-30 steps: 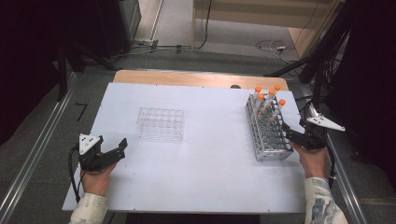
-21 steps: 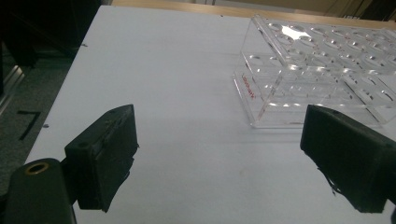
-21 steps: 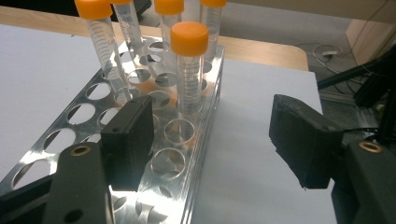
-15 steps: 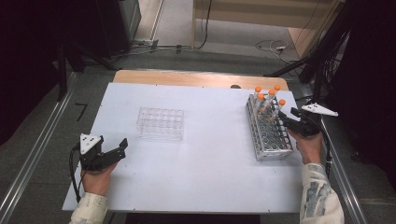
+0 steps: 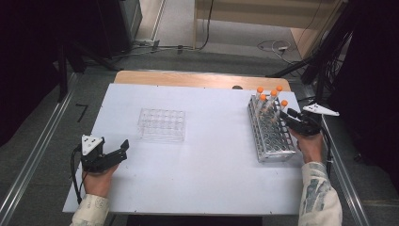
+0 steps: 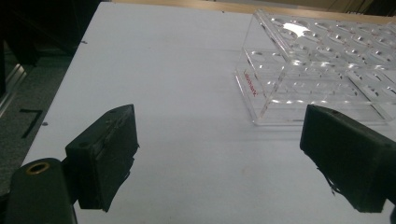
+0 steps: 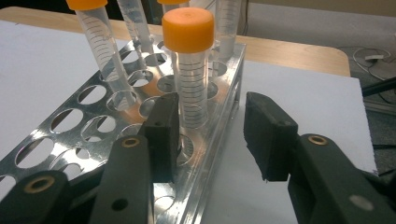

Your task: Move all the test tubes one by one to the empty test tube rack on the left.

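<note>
The right tongs [image 7: 210,135] have just been closing around the nearest orange-capped tube [image 7: 190,70], which stands in the metal rack [image 5: 270,136] at the desk's [image 5: 211,183] right edge; the tube sits between the jaws but the pads don't press it yet, while the left tongs [image 6: 219,158] rest spread and empty near the clear plastic rack [image 5: 161,124]. I'd say the pick-up is under way: pinch firmly, then lift straight up. I count five orange-capped tubes, two racks, two tongs

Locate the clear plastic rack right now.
High view: the clear plastic rack sits left of centre on the white table, up and right of the left gripper, well apart from the metal tube rack.
</note>
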The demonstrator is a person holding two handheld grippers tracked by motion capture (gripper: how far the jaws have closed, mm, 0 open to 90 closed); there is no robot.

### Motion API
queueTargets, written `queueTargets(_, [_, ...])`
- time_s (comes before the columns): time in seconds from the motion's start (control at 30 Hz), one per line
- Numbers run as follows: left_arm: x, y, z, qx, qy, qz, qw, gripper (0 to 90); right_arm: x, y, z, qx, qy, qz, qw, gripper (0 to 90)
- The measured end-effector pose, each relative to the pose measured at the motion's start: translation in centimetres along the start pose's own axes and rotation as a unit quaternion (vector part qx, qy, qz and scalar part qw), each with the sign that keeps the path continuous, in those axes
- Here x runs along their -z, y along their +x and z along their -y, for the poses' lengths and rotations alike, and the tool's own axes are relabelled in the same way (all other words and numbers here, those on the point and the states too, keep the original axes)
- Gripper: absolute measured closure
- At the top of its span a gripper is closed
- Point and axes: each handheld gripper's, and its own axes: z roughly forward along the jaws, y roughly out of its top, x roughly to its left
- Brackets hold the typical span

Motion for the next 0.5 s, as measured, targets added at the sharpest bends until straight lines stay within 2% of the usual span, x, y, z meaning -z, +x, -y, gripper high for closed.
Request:
queueTargets(0.07, [0.0, 0.0, 0.0, 0.0, 0.0, -0.001, 1.0, 11.8, -0.2, 0.1, -0.4, 0.0, 0.01, -0.012, 0.9999, 54.5])
queueTargets(0.13, [0.0, 0.0, 0.0, 0.001, 0.0, -0.001, 1.0, 11.8, -0.4, 0.2, -0.6, 0.006, 0.014, -0.012, 0.9998, 55.0])
queueTargets(0.17, [0.0, 0.0, 0.0, 0.001, 0.0, -0.001, 1.0, 11.8, -0.7, 0.5, -0.9, 0.018, 0.017, -0.007, 0.9997, 58.7])
queueTargets(0.2, [0.0, 0.0, 0.0, 0.001, 0.0, -0.001, 1.0, 11.8, -0.8, 0.5, -1.0, 0.017, 0.02, -0.01, 0.9996, 59.7])
queueTargets(0.3, [0.0, 0.1, 0.0, 0.0, 0.001, -0.001, 1.0, 11.8, -1.1, 0.6, -1.3, 0.018, 0.018, -0.003, 0.9997, 66.9])
queueTargets(0.37, [0.1, 0.1, 0.0, 0.001, 0.0, -0.001, 1.0, 11.8, -1.2, 0.6, -1.3, 0.016, 0.017, -0.012, 0.9997, 71.1])
queueTargets(0.5, [0.1, 0.1, 0.0, 0.002, 0.001, -0.001, 1.0, 11.8, -1.2, 0.7, -1.4, 0.025, 0.018, -0.01, 0.9995, 71.9])
